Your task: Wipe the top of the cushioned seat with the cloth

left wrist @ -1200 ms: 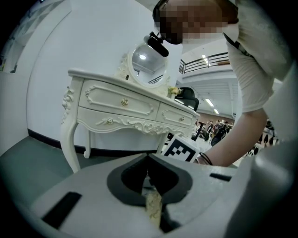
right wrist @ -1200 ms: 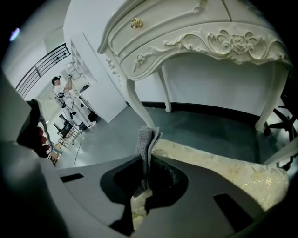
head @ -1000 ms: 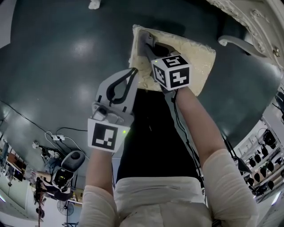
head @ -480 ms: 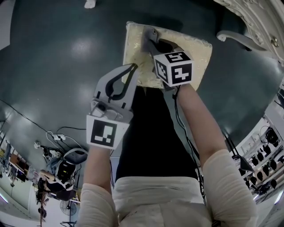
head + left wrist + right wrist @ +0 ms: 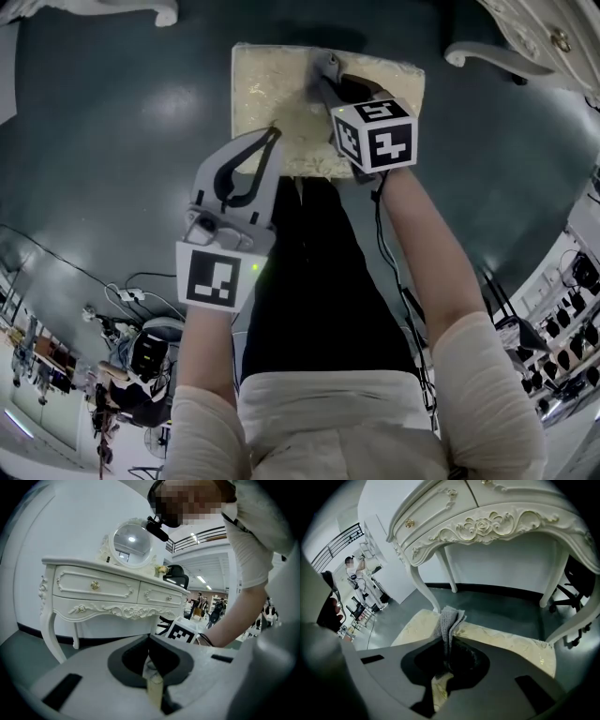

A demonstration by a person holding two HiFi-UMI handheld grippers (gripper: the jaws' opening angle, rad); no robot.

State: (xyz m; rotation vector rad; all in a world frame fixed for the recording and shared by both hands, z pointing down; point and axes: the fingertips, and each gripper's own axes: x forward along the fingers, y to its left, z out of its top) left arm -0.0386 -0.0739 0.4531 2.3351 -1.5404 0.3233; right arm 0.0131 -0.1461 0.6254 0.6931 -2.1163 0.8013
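A: Anything printed that you can read?

B: Only black-and-white square markers, one on the cube [image 5: 375, 141] of my right gripper [image 5: 323, 75] and one on the marker block [image 5: 214, 278] of my left gripper [image 5: 272, 139]. They are plain block patterns.

A: Where is the cloth?

B: The grey cloth [image 5: 449, 620] is pinched between my right fingers, which are closed on a fold of it (it looks like a knit weave). Its free end sticks out ahead of the fingertips. Its long axis runs in line with the gripper and points toward the carved white counter [image 5: 487, 524]. It lies over the top of the cushioned seat [image 5: 272, 94], close to the far edge and a little right of the middle.

A: And the seat itself?

B: It is cream with a pale gold pattern and roughly rectangular, and it stands on the dark floor [image 5: 112, 141]. In the head view its longer side runs left to right across me. Its far edge faces the counter's curved legs.

A: Your left gripper?

B: The left fingers are pressed together with nothing between them. In the head view their tips are over the near left part of the cushion, and I cannot tell whether they touch it. That gripper looks level at the counter's drawers, and a round mirror [image 5: 132, 543] stands on top.
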